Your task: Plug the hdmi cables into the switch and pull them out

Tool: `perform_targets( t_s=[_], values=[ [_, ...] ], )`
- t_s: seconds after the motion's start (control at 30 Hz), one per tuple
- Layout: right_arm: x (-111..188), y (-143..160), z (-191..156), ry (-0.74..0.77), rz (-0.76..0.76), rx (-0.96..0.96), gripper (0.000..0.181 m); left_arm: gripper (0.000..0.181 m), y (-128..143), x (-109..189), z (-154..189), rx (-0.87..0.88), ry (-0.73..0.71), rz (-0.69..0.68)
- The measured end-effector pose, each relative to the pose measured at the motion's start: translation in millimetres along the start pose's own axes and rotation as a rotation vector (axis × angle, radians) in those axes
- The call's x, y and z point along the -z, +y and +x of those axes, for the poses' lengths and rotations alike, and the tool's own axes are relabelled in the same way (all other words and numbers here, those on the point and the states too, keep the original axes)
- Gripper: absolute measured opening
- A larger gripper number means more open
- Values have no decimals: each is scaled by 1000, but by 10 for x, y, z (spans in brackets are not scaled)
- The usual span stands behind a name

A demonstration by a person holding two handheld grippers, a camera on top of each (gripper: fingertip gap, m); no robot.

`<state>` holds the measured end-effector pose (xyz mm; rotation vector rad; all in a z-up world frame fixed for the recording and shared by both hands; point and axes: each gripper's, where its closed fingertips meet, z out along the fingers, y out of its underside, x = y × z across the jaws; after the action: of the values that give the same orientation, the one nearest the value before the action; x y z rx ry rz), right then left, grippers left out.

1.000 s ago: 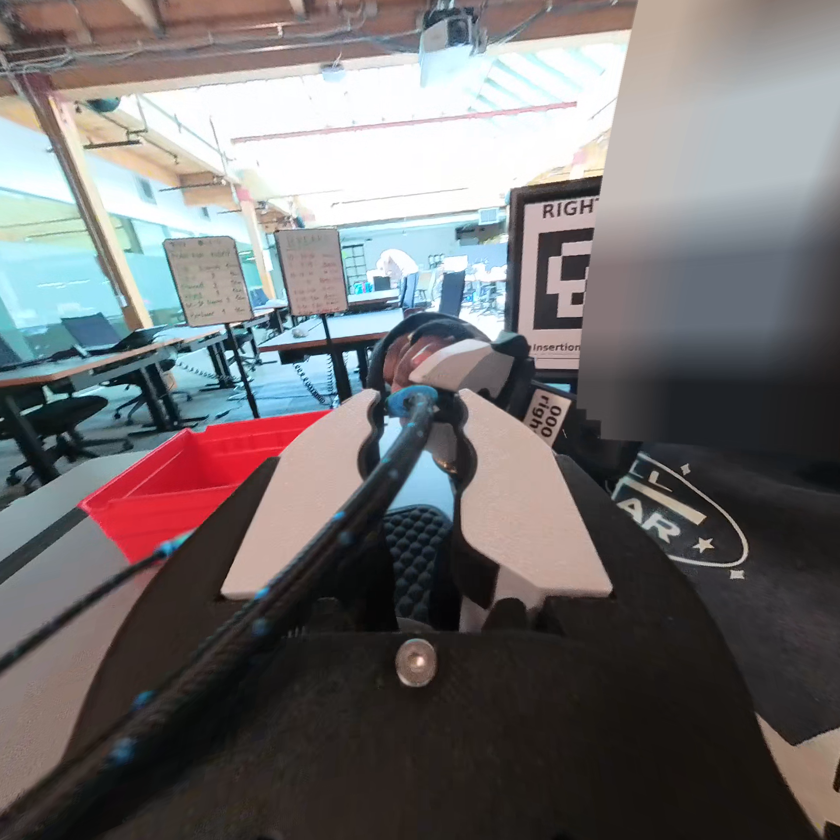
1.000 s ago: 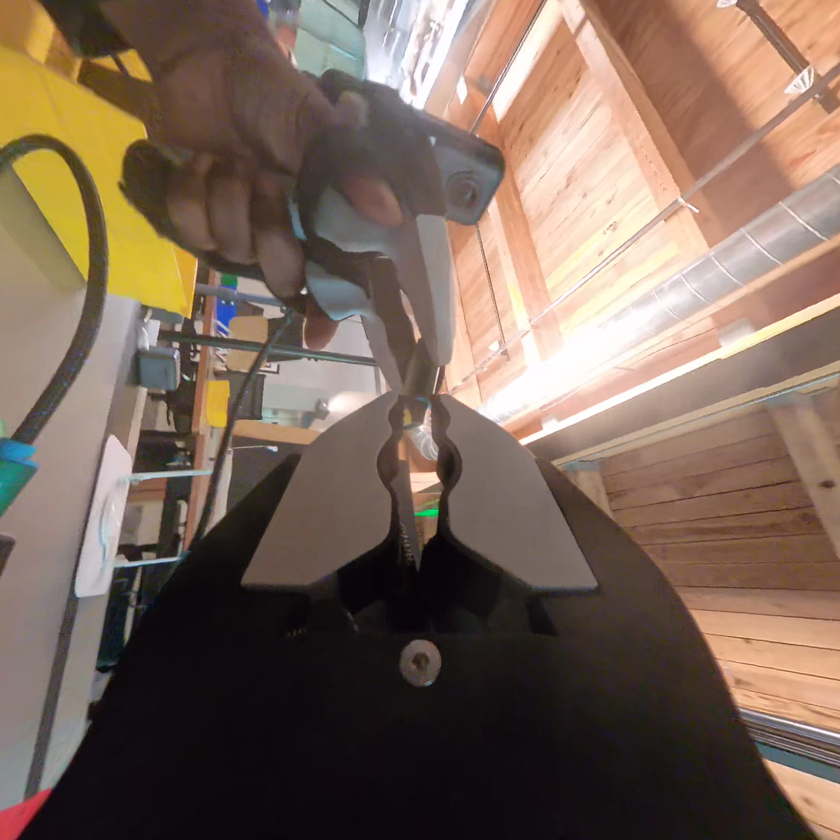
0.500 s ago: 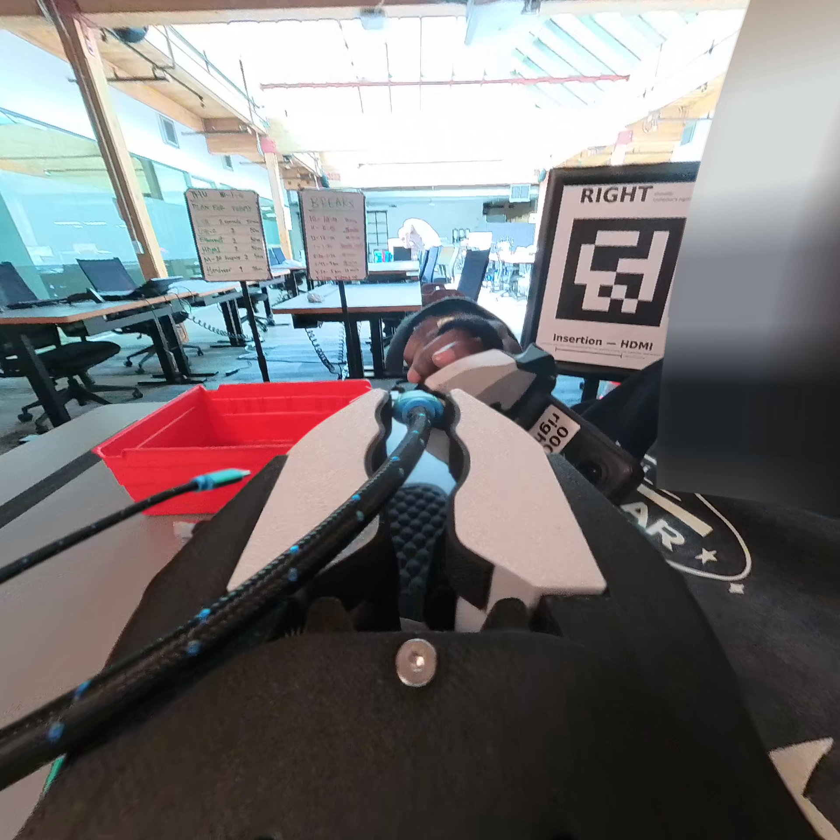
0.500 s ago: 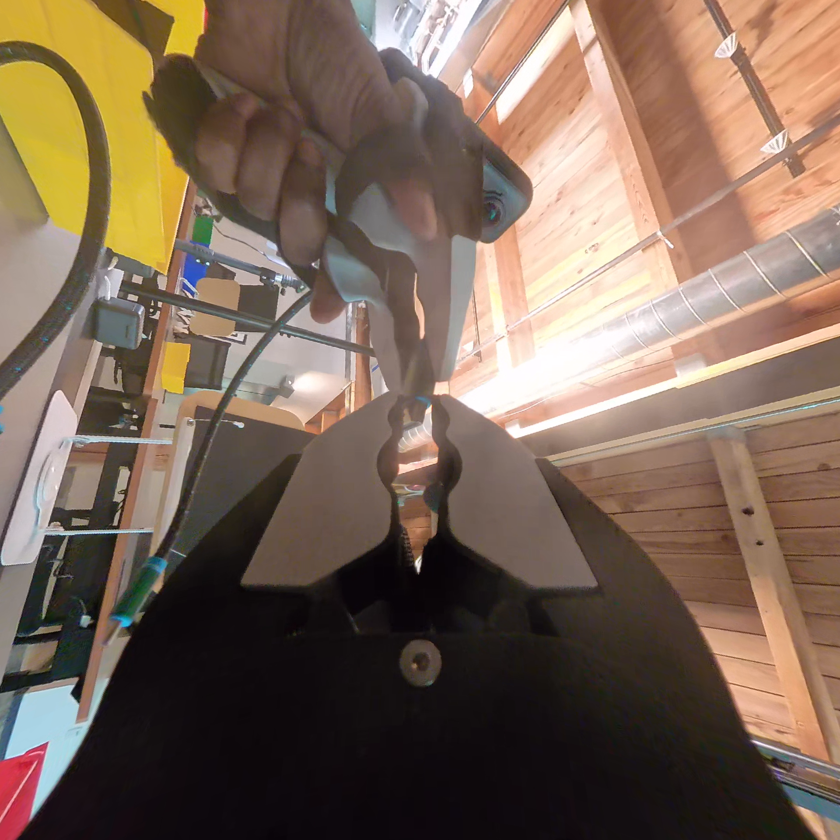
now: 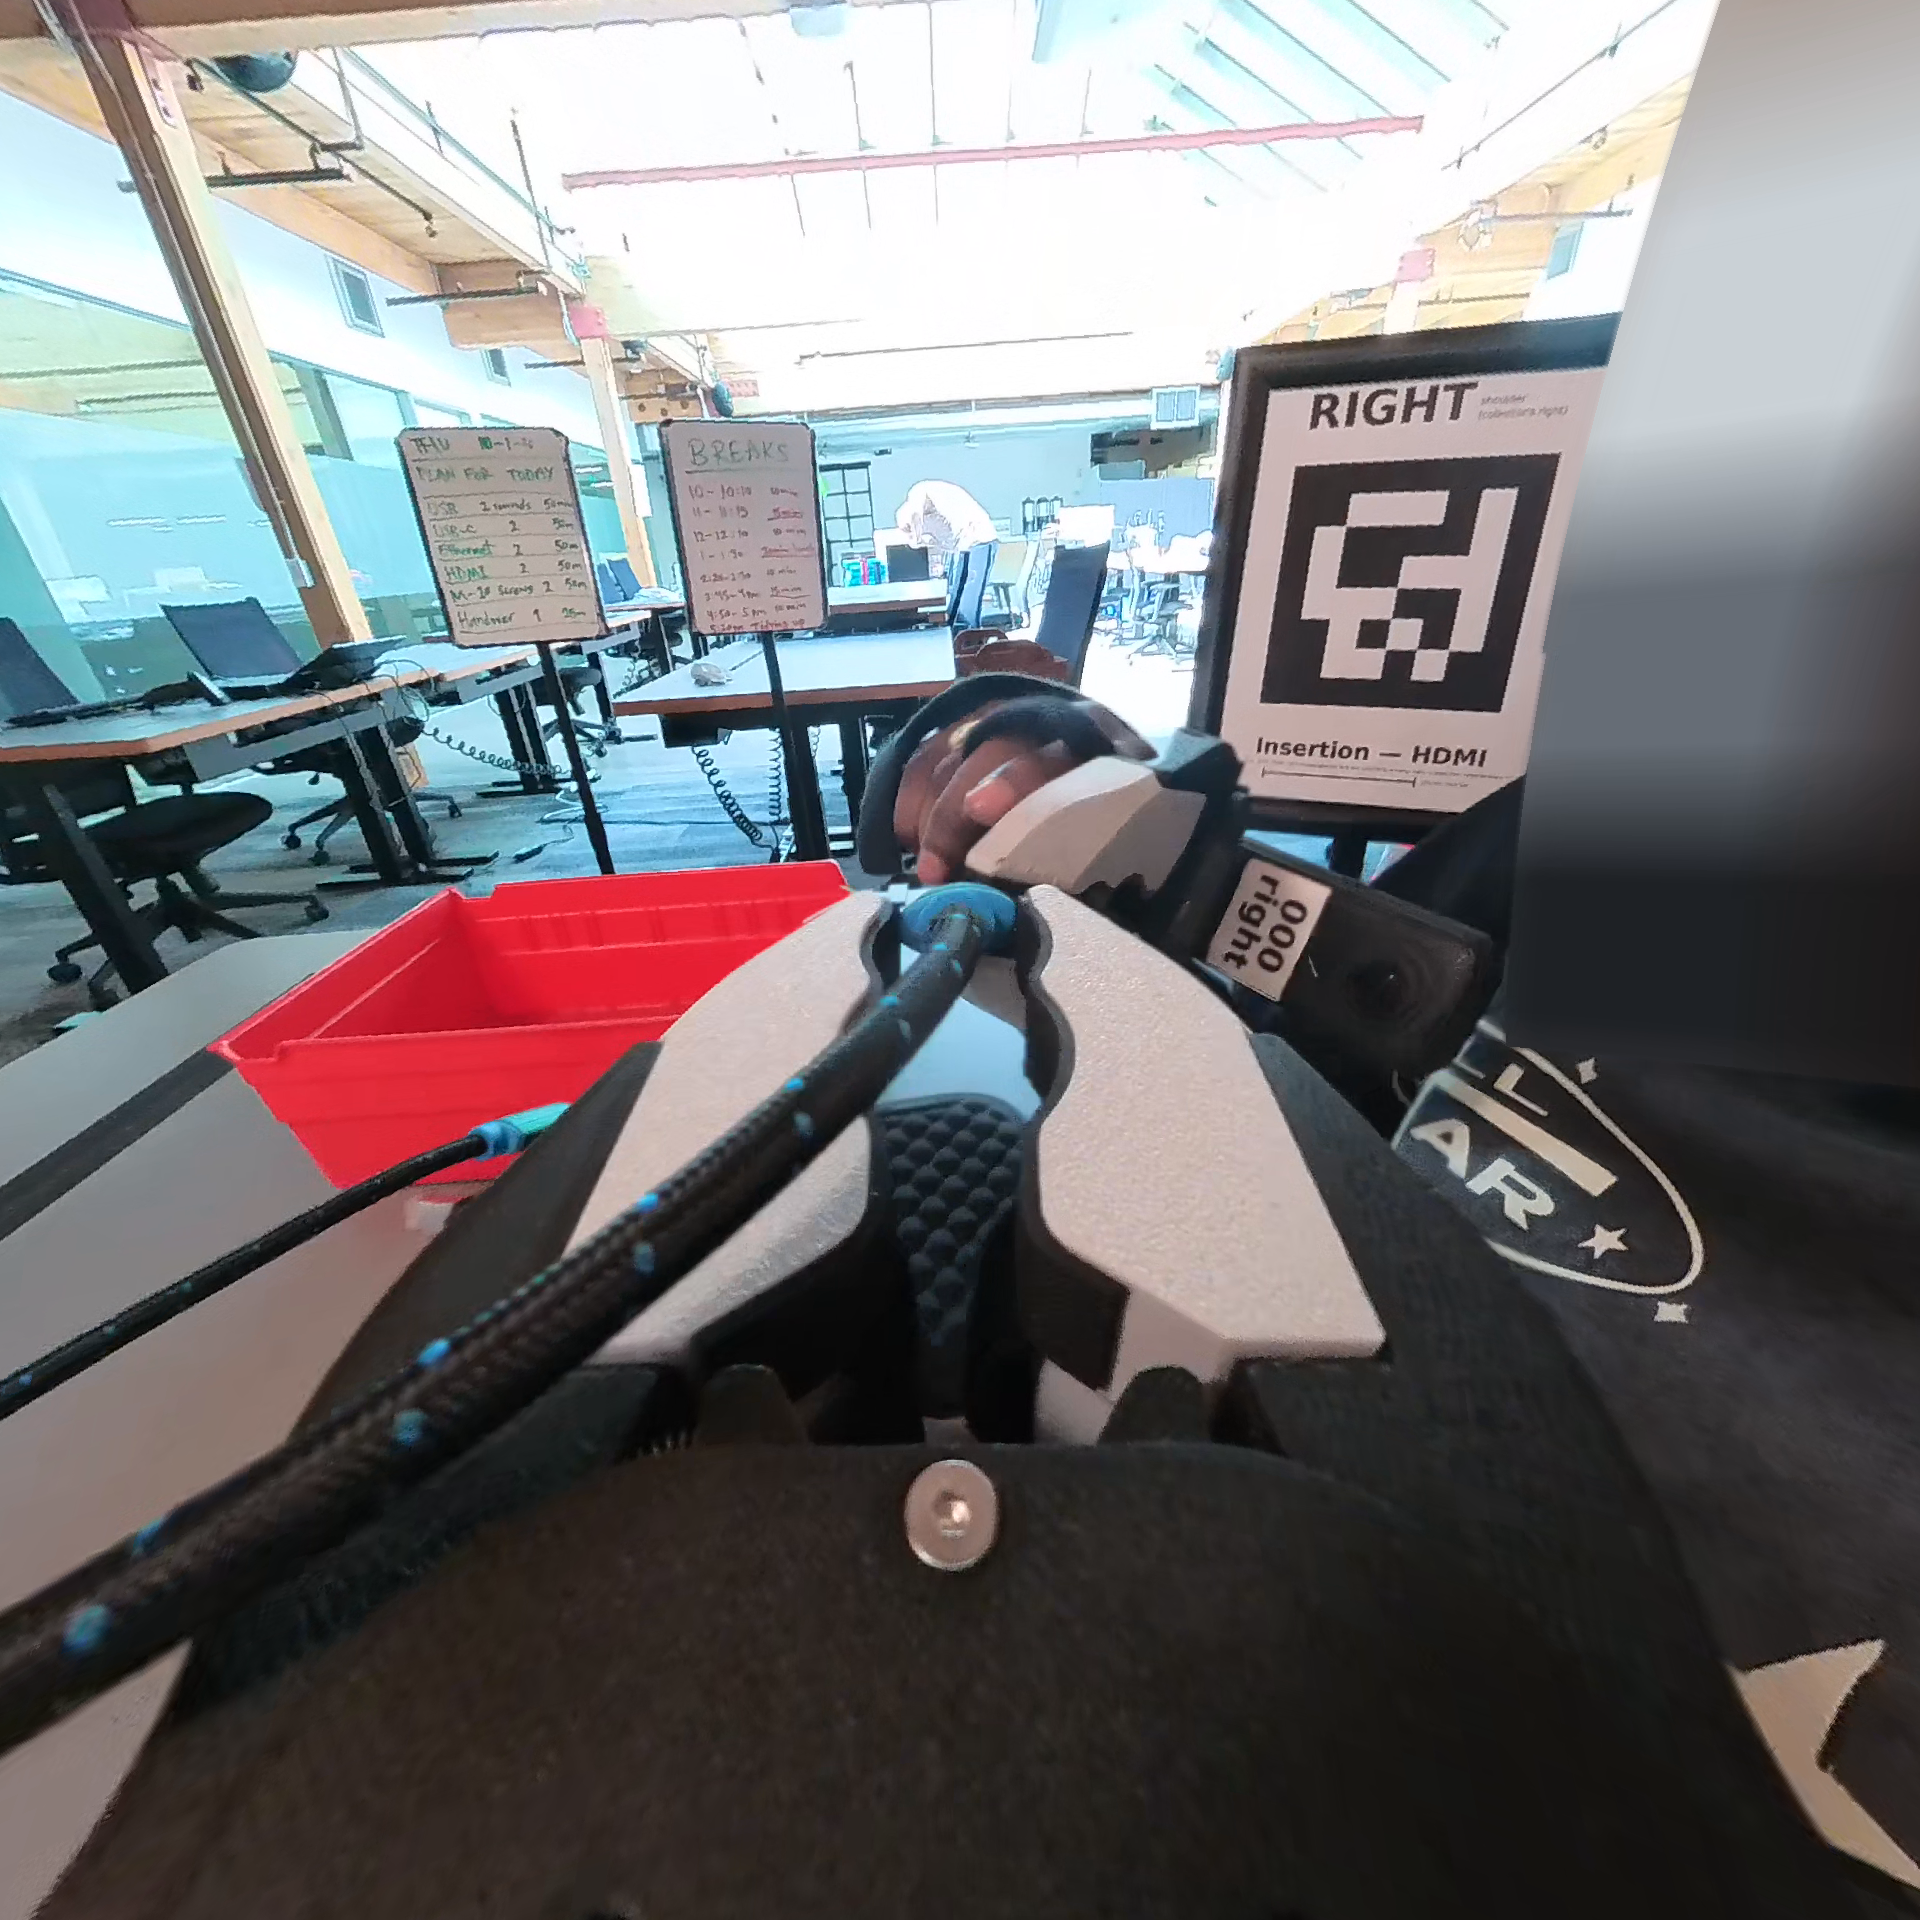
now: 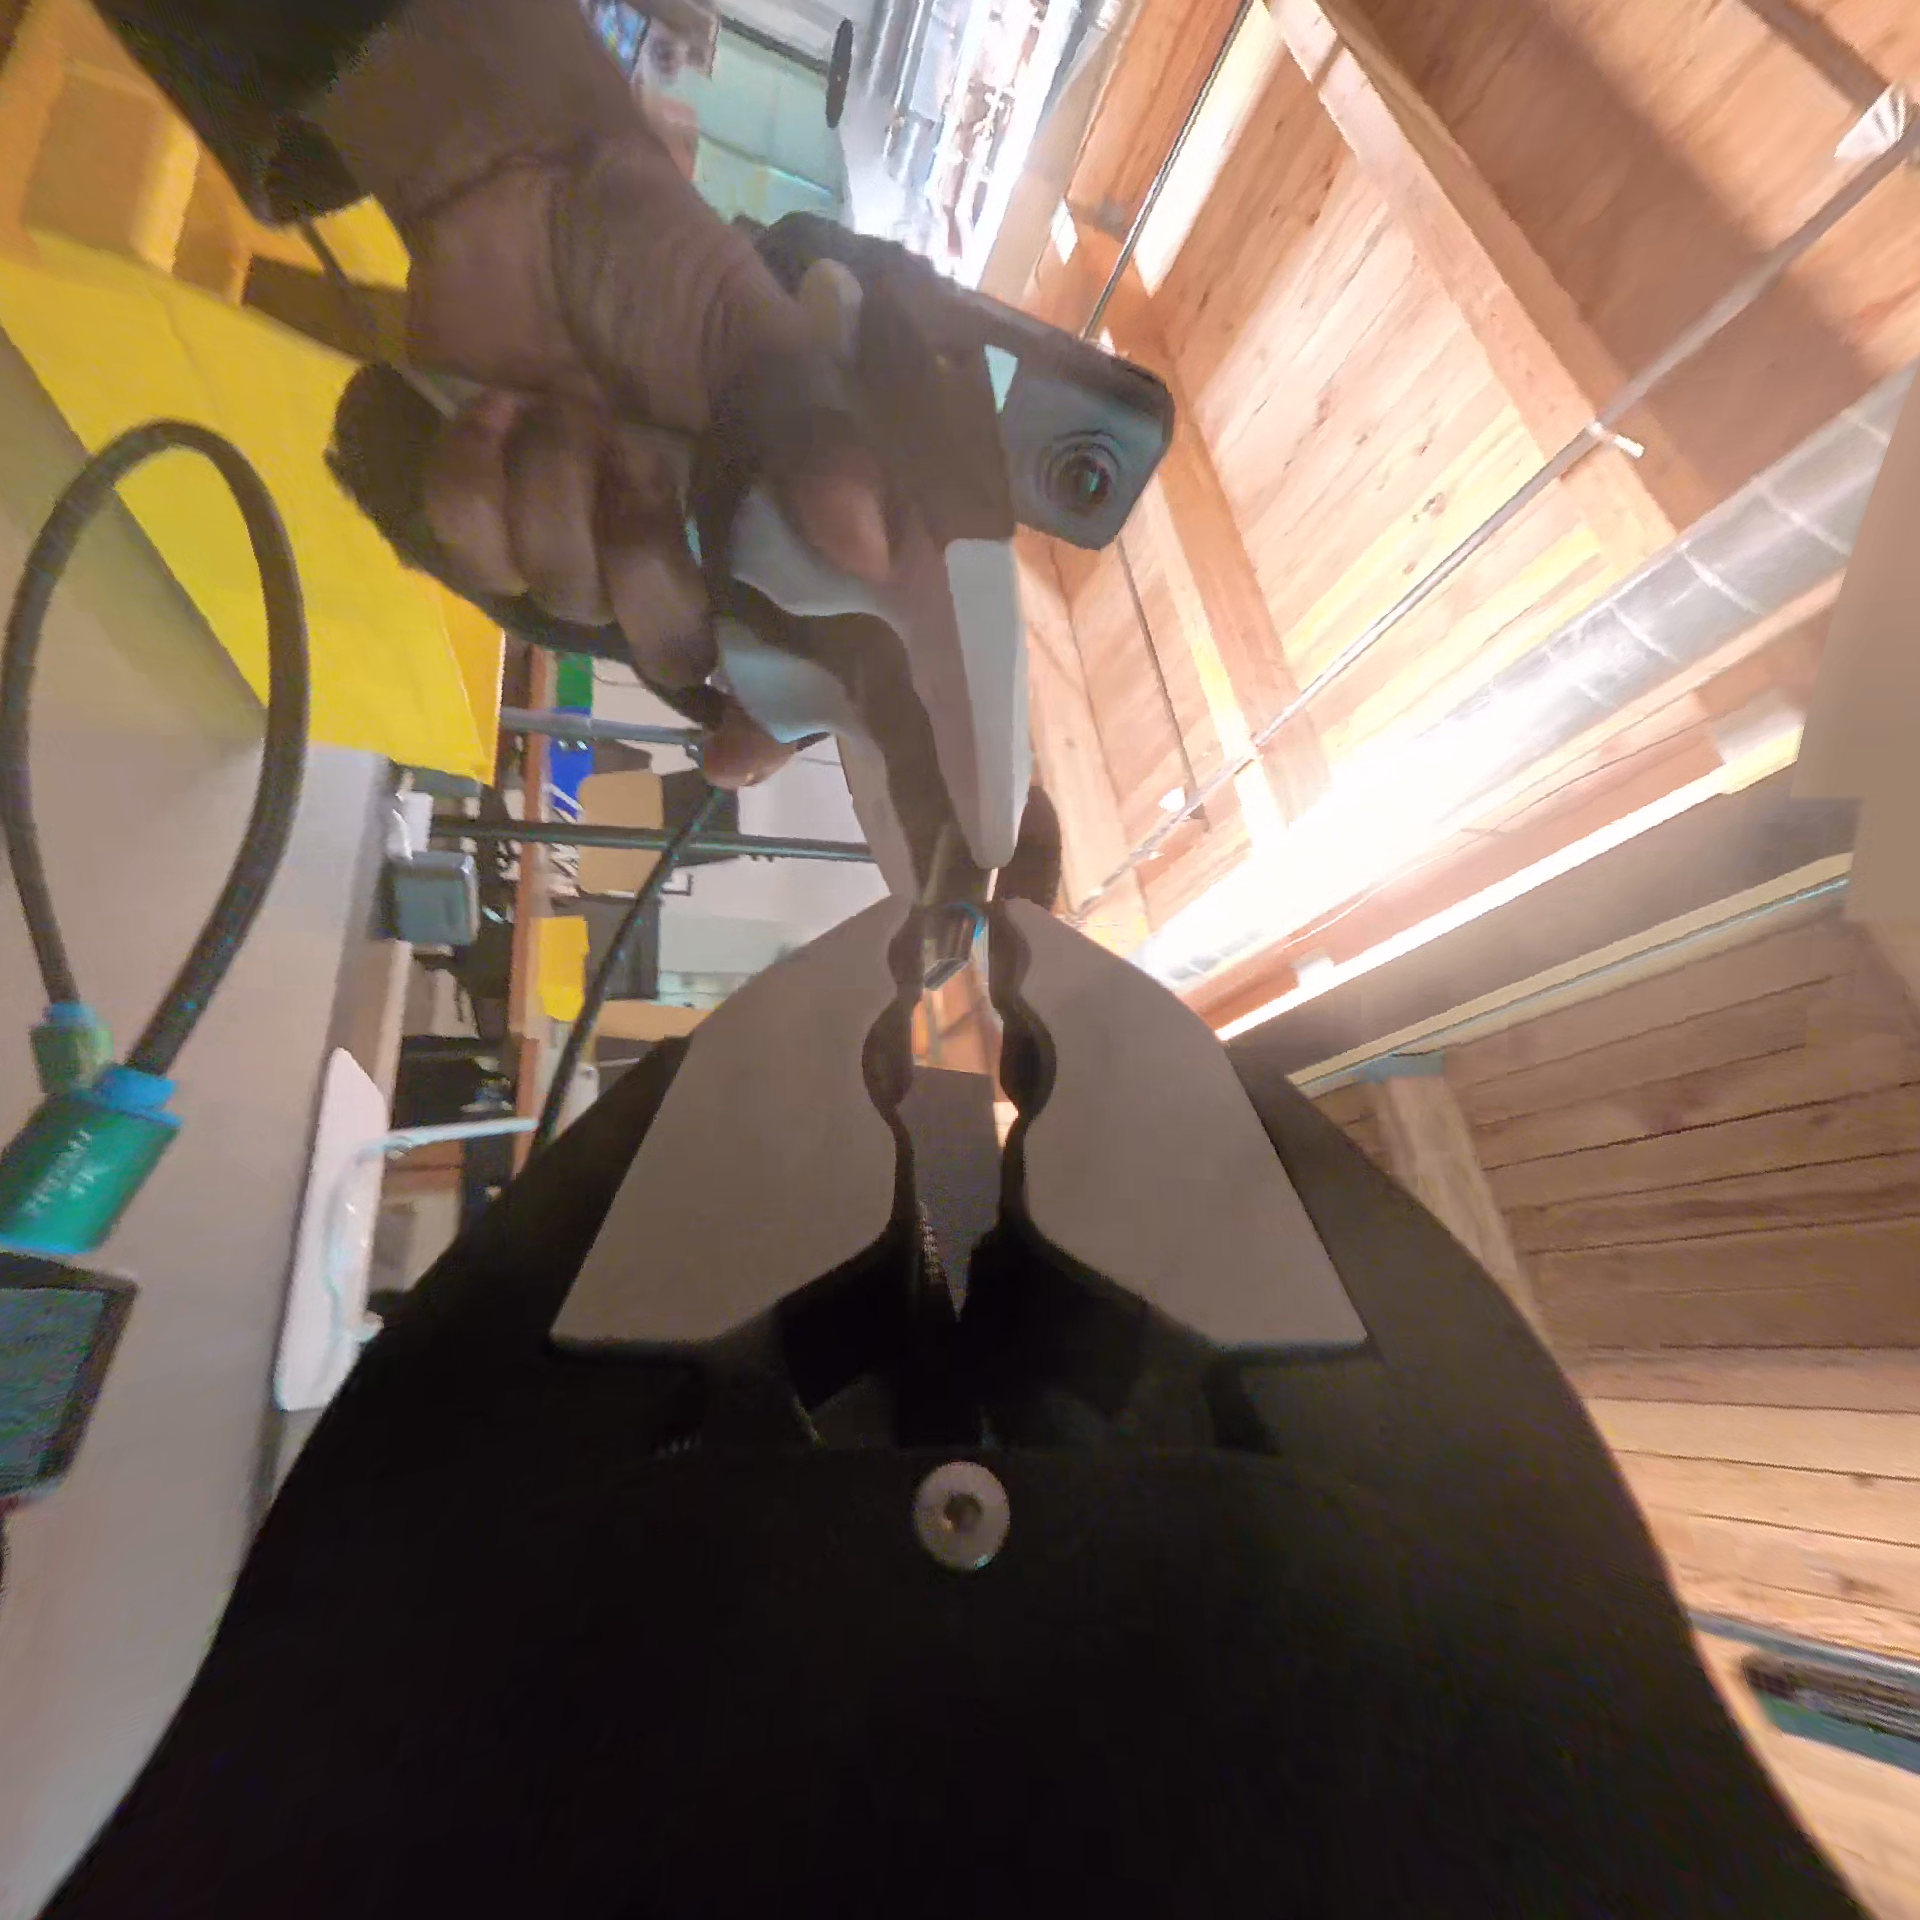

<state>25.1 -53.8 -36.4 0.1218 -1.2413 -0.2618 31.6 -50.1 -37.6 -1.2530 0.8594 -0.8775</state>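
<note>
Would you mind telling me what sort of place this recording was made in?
It looks like an open-plan office or lab workspace: rows of desks with office chairs, two whiteboards on stands, and an exposed timber ceiling with a metal duct.

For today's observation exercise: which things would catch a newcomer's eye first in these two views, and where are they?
In the left wrist view, a black braided cable runs up between the left gripper's pale fingers, with a red bin on the table behind. In the right wrist view, a hand holds the other gripper overhead.
</note>
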Motion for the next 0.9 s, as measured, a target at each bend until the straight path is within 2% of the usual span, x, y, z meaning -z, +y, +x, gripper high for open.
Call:
perform_targets(
  t_s=[0.03, 0.1, 0.2, 0.3, 0.53, 0.9],
  values=[
    [7, 6, 23, 4, 8, -55, 14, 20, -11, -12, 5, 6, 3, 11],
    [26, -1, 81, 16, 45, -164, 30, 20, -12, -35, 12, 13, 8, 18],
    [37, -29, 106, 4, 91, -259, 26, 20, 15, -72, 27, 13, 21, 14],
    [14, -27, 38, -30, 83, -241, 11, 20, 10, -77, 22, 38, 31, 29],
    [44, -64, 15, -42, 73, -119, 11, 21, 53, -67, 58, 44, 60, -9],
    [73, -91, 21, -52, 74, -99, 11, 21, 65, -92, 92, 4, 57, -41]
  ],
)
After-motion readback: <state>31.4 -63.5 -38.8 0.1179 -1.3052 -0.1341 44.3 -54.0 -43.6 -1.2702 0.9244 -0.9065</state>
